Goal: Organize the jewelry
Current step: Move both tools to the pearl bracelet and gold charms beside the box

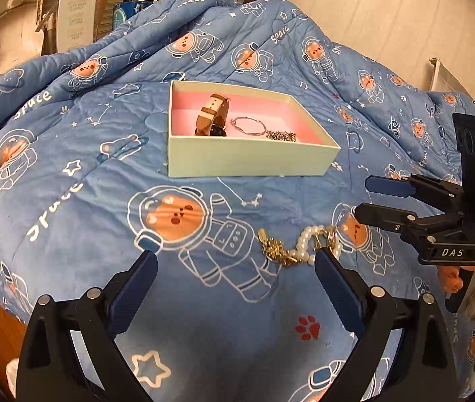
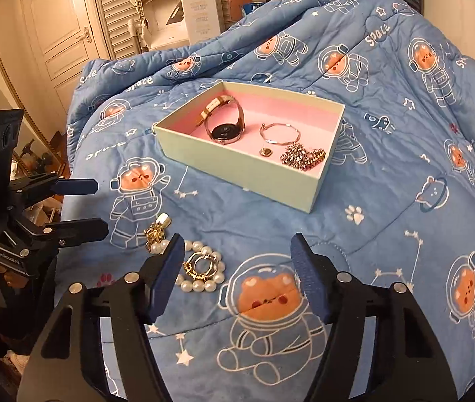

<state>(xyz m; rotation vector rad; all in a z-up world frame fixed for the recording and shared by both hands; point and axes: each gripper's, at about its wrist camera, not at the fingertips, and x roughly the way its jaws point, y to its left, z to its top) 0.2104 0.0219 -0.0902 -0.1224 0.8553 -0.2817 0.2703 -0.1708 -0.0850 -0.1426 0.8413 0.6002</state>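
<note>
A pale green box [image 1: 247, 157] [image 2: 237, 164] with a pink inside sits on the blue quilt. In it lie a watch [image 1: 212, 117] [image 2: 224, 119], a thin bangle [image 1: 248, 125] [image 2: 281, 134], a small gold piece [image 2: 265, 151] and a sparkly chain [image 1: 281, 135] [image 2: 302, 157]. A pearl and gold bracelet [image 1: 299, 246] [image 2: 200, 264] lies on the quilt in front of the box. My left gripper [image 1: 235, 269] is open and empty, just left of the bracelet. My right gripper [image 2: 237, 258] is open and empty, its left finger beside the pearls; it also shows in the left wrist view [image 1: 361, 197].
The blue astronaut-bear quilt [image 1: 86, 201] [image 2: 388, 217] covers the bed and bunches up behind the box. White cartons [image 1: 76, 10] [image 2: 202, 3] and a door [image 2: 60, 33] stand at the back. The left gripper shows at the left edge of the right wrist view [image 2: 101, 206].
</note>
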